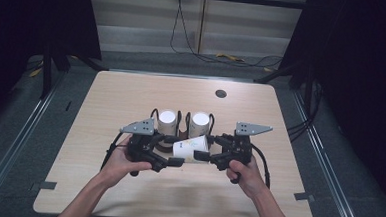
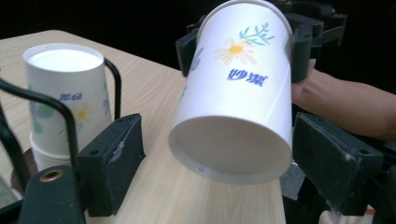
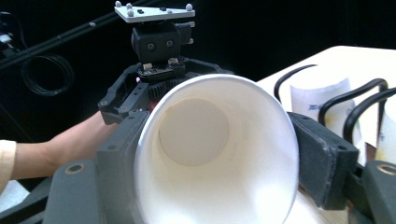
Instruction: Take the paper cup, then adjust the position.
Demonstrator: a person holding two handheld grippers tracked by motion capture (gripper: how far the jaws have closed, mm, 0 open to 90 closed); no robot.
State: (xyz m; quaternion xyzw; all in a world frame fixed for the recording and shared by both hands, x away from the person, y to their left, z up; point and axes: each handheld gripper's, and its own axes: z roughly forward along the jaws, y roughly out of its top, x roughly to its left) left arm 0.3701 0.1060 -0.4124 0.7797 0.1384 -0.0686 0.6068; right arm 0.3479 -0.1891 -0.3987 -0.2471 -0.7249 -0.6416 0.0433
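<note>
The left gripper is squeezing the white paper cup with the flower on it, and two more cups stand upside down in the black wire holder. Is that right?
Not quite. The right gripper squeezes the white flowered paper cup near its rim, as the right gripper view shows. The left gripper has its jaws open around the cup's base. Two more cups do stand upside down in the black wire holder.

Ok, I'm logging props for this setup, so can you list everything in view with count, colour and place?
White paper cup with flower print: one, lying sideways between the two grippers, above the table.
Upturned white paper cup stacks: two, in the holder at mid-table.
Black wire cup holder: one, around the stacks.
Light wooden table: one.
Black round port: one, far table edge.
Left gripper: black, jaws open beside the cup's base end.
Right gripper: black, jaws clamped on the cup's rim end.
Hands: two, holding the grippers.
</note>
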